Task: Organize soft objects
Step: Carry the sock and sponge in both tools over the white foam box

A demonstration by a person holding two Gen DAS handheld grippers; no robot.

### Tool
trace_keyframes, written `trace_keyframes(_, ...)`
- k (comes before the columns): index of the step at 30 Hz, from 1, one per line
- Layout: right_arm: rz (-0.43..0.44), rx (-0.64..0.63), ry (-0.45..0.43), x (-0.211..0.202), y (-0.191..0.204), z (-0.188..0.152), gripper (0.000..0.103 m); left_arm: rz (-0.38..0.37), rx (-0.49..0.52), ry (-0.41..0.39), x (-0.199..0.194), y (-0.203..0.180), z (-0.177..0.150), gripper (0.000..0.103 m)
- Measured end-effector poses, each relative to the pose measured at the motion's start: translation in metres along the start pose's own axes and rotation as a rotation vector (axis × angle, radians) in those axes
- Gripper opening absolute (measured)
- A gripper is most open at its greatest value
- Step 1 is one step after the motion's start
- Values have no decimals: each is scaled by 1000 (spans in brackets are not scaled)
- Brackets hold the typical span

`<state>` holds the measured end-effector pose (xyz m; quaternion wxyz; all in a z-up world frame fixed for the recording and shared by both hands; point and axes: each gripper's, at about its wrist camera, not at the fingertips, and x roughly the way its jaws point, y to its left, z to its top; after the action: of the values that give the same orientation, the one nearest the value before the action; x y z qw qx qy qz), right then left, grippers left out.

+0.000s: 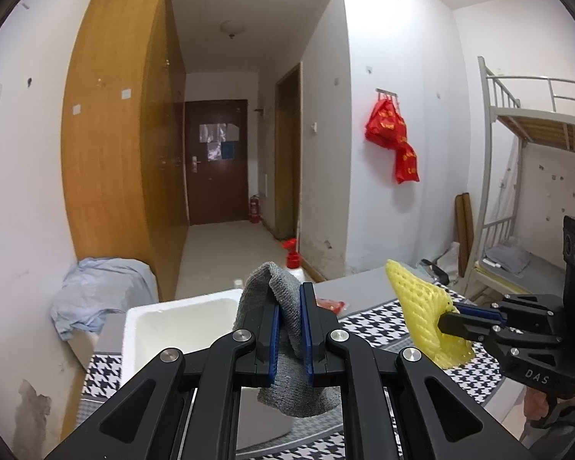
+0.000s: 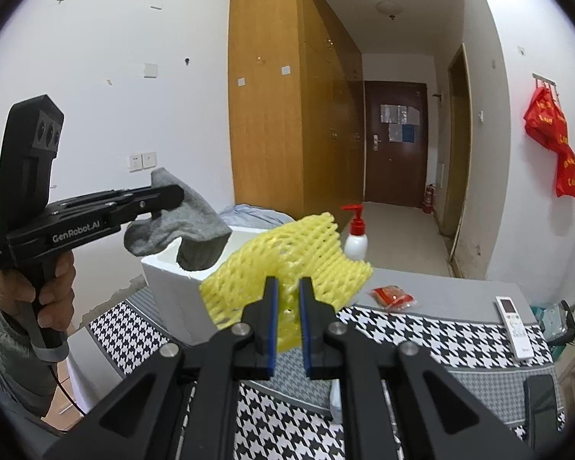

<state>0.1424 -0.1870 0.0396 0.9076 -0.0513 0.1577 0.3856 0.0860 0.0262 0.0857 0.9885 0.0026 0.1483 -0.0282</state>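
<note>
My left gripper [image 1: 289, 299] is shut on a grey knitted sock [image 1: 262, 287] and holds it in the air just right of a white foam box [image 1: 180, 318]. It also shows in the right wrist view [image 2: 168, 195], where the sock [image 2: 188, 226] hangs above the box [image 2: 172, 280]. My right gripper [image 2: 288, 287] is shut on a yellow foam net sleeve [image 2: 287, 249], held above the houndstooth-covered table [image 2: 421, 329]. In the left wrist view the right gripper [image 1: 450, 316] holds the sleeve [image 1: 421, 310] to the right of the sock.
On the table lie a red packet [image 2: 393, 295], a white remote [image 2: 513, 326] and a pump bottle [image 2: 354, 237]. A bluish cloth [image 1: 96, 291] lies left of the box. A bunk bed [image 1: 525, 122] stands at the right.
</note>
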Motion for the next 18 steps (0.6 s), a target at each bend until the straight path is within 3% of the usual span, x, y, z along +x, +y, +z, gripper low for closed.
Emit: trace_keyframes(18,87,-40,13,41,21,22,13,123,-58,26,14,40,7,10)
